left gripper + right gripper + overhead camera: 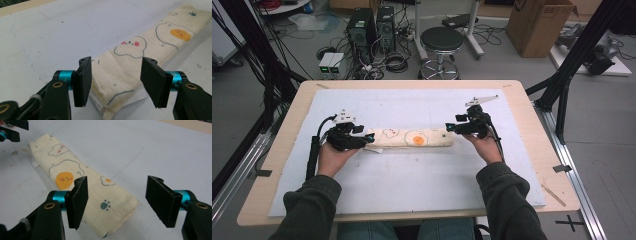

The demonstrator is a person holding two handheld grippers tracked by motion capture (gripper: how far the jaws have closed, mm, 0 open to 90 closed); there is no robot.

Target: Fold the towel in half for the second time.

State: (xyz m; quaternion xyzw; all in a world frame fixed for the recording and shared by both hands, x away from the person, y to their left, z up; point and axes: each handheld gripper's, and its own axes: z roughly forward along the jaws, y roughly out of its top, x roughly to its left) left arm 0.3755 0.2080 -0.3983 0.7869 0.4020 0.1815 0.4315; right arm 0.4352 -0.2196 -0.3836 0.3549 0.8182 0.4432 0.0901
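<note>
Lab floor with cables, two computer towers, a black stool and a cardboard box lies beyond a wooden table covered by a white mat.

Nearest, two dark green sleeves come in from the bottom edge of the high view, hands on the grippers.

Left gripper sits at the left end of a folded cream cloth; in the left gripper view its jaws stand spread, with the cloth's near end lying on the mat between them. Left pad sits just beside the cloth's edge, contact hard to tell; right pad is clearly off it. No pinch. A white tag pokes out under the cloth's near corner, just below the left pad.

Right gripper sits at the cloth's right end; in the right gripper view its jaws are spread wide. Cloth end with a blue paw print lies just inside the left pad, well apart from the right pad, flat on the mat. Not gripped.

Farther along from the fingers, the cloth runs as a long narrow strip across the mat's middle, printed with fried eggs and a bear outline with pink cheeks. Its far end in the right gripper view reaches the other gripper at top left.

Grey three-cornered plates top both grippers; a black cable trails back from the left one along the forearm.
</note>
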